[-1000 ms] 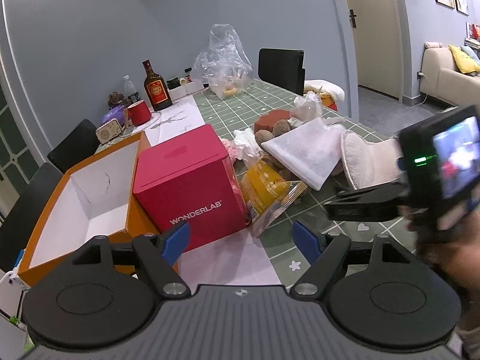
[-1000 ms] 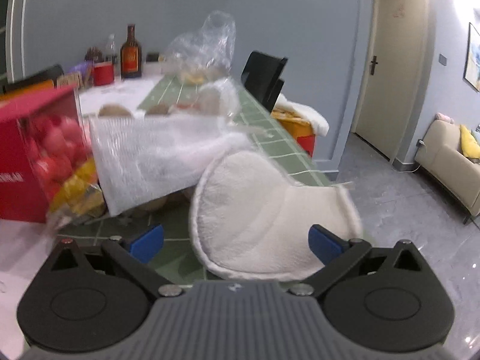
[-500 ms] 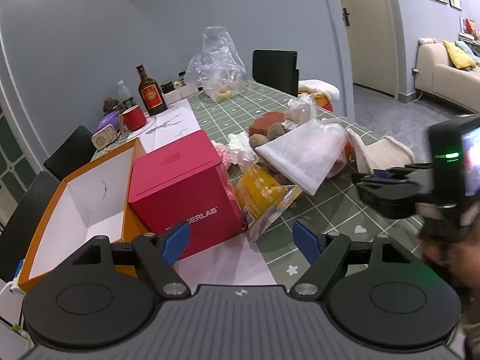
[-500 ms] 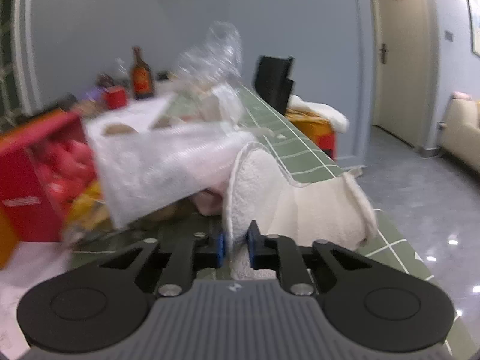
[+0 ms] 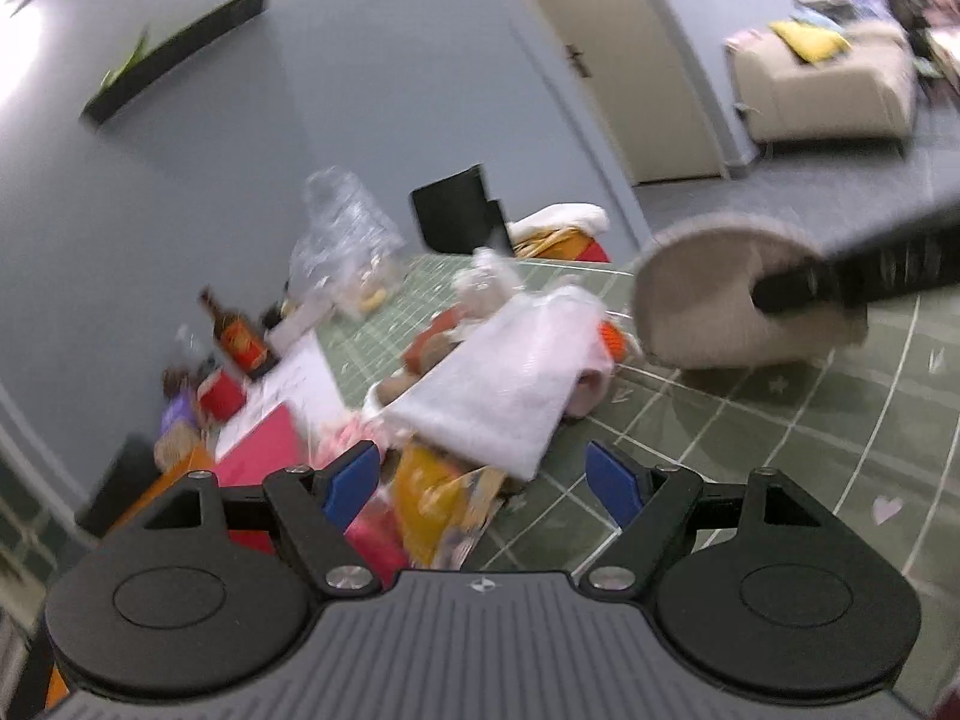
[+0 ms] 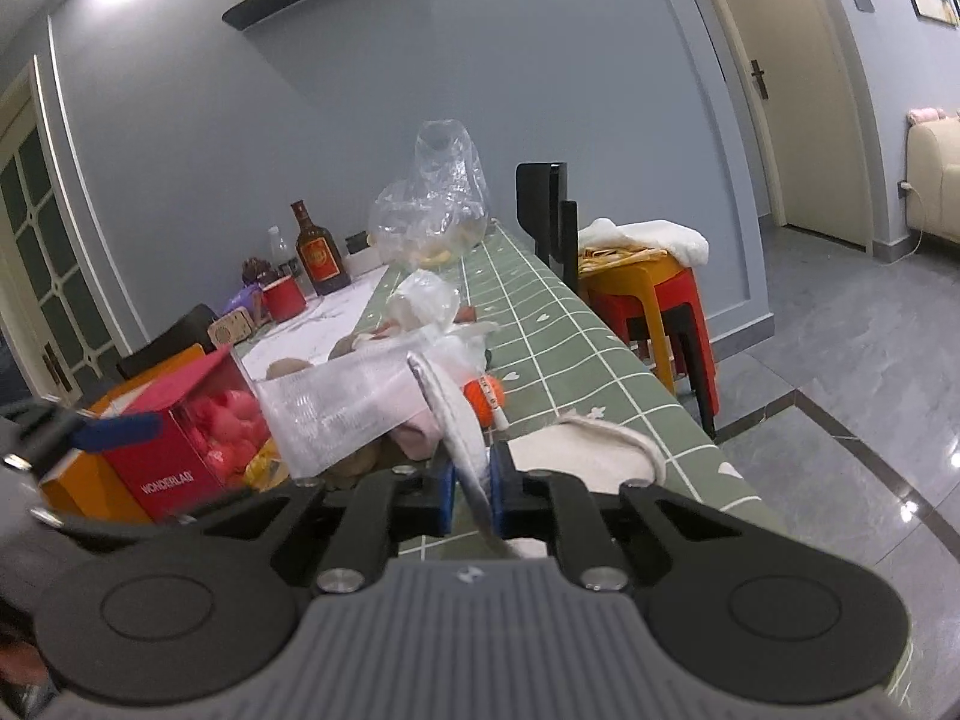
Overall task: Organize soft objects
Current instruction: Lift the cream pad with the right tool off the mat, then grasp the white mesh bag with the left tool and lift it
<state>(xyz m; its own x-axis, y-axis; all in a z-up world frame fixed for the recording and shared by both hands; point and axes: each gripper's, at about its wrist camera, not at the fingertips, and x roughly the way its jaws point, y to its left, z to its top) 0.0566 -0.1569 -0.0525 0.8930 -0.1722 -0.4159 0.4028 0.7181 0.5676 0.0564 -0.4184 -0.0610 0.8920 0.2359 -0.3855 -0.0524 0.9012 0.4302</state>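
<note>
We hold a cream fleece slipper (image 6: 462,426) in the right claw (image 6: 471,489), clenched on its thin edge and lifted just above the green checked surface (image 6: 540,324); a second slipper (image 6: 576,456) lies below it. We judge it light, floppy and grippy, best pinched at the rim. The left claw (image 5: 483,483) is released and empty. A red box (image 6: 180,468) reads "WONDERLAB"; the brown bottle (image 6: 318,258) label is unreadable.
</note>
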